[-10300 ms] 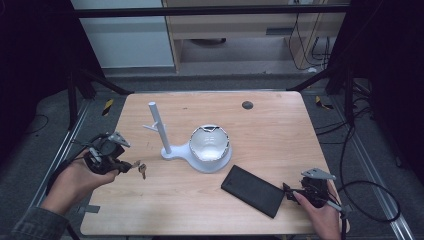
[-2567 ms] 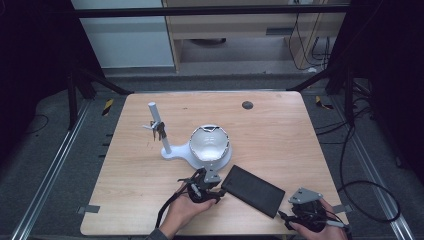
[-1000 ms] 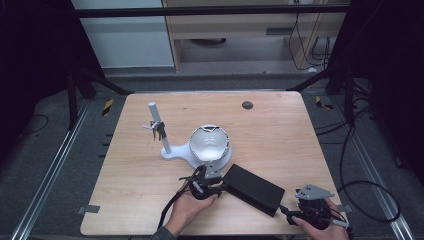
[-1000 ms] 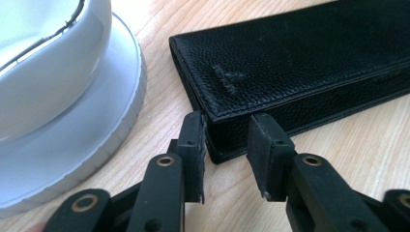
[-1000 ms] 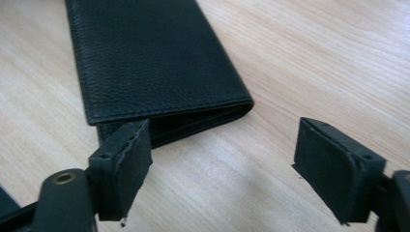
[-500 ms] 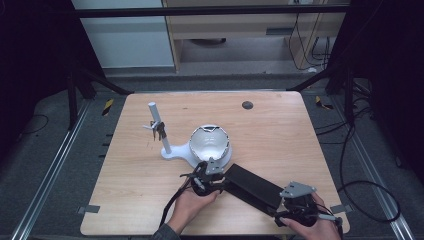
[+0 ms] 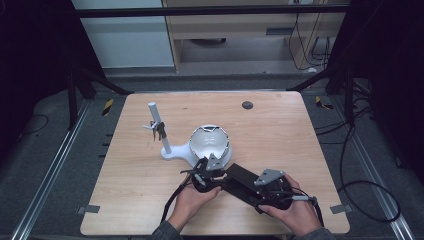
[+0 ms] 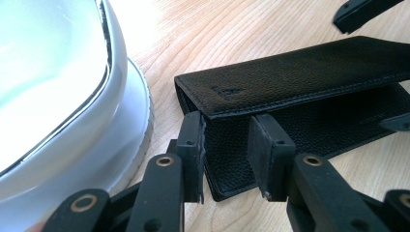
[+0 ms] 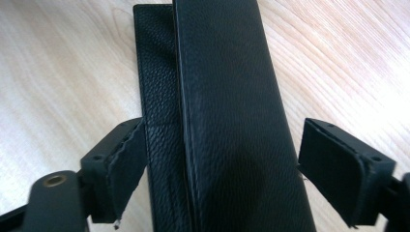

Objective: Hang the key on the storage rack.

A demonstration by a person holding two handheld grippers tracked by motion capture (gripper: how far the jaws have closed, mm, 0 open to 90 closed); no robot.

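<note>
at the near edge of the light wooden table my right gripper straddles one end of the long black grained-leather case, its jaws spread wide on either side, pads clear of the leather after just closing a little. just beyond, my left gripper reaches the case's other end, one pad against the lower flap's corner; i cannot tell whether it truly pinches. the upper flap is lifted. past that sits the white rounded bowl-shaped stand, just beside the case.
</note>
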